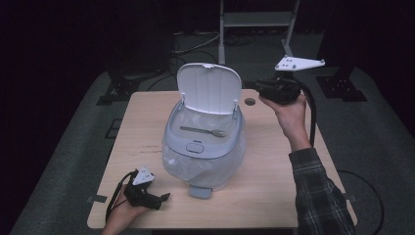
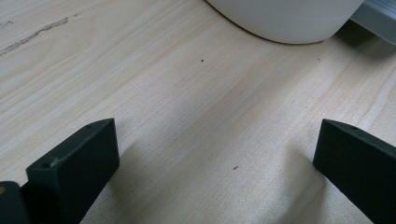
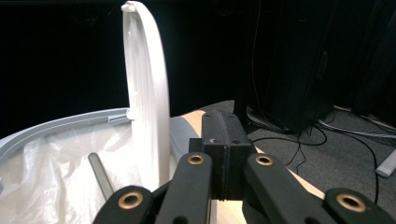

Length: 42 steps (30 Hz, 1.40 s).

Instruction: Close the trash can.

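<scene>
High view: right gripper [image 1: 259, 86] jaws together, empty, held off the table's far right edge, just right of the bin's raised lid [image 1: 209, 89]. Trash bin [image 1: 203, 147] sits table centre; white, liner inside, spoon [image 1: 203, 130] lying crosswise on the liner. Left gripper [image 1: 164, 197] jaws apart, near-left corner, farther from lid.
</scene>
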Tool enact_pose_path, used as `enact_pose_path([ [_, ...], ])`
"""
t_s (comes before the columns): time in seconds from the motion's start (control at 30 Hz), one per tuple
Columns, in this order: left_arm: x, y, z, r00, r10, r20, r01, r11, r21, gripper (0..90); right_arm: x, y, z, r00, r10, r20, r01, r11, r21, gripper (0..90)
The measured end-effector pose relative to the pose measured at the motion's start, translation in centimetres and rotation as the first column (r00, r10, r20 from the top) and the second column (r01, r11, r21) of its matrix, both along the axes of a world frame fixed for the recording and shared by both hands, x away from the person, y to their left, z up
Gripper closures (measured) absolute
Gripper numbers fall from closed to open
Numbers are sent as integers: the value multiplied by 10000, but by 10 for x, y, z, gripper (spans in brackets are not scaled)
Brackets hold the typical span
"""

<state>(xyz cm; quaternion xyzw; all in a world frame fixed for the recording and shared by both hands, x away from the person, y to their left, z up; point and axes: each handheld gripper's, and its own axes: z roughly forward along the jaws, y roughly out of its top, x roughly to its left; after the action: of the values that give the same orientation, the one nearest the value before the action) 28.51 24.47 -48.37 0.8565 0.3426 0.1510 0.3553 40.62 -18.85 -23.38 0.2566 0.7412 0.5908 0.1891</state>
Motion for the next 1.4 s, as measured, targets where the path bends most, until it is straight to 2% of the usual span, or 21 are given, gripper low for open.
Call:
enact_pose_path([
  [0.2,0,0,0,10000,-2,0,2,10000,-2,0,6,10,3,9997,235,-7,-235,9997,92,900],
  [0.53,0,0,0,10000,-3,0,3,10000,-1,0,1,18,9,9986,523,78,-523,9986,-7,900],
  [0.67,0,0,0,10000,-2,2,2,10000,-2,0,-5,19,9,9970,764,104,-764,9971,27,900],
  [1.07,0,0,0,10000,-7,-7,7,10000,5,0,-28,34,6,9890,1479,-32,-1479,9885,-309,900],
  [1.4,0,0,0,10000,-6,-8,6,10000,0,0,-45,45,7,9747,2225,-226,-2234,9734,-514,900],
])
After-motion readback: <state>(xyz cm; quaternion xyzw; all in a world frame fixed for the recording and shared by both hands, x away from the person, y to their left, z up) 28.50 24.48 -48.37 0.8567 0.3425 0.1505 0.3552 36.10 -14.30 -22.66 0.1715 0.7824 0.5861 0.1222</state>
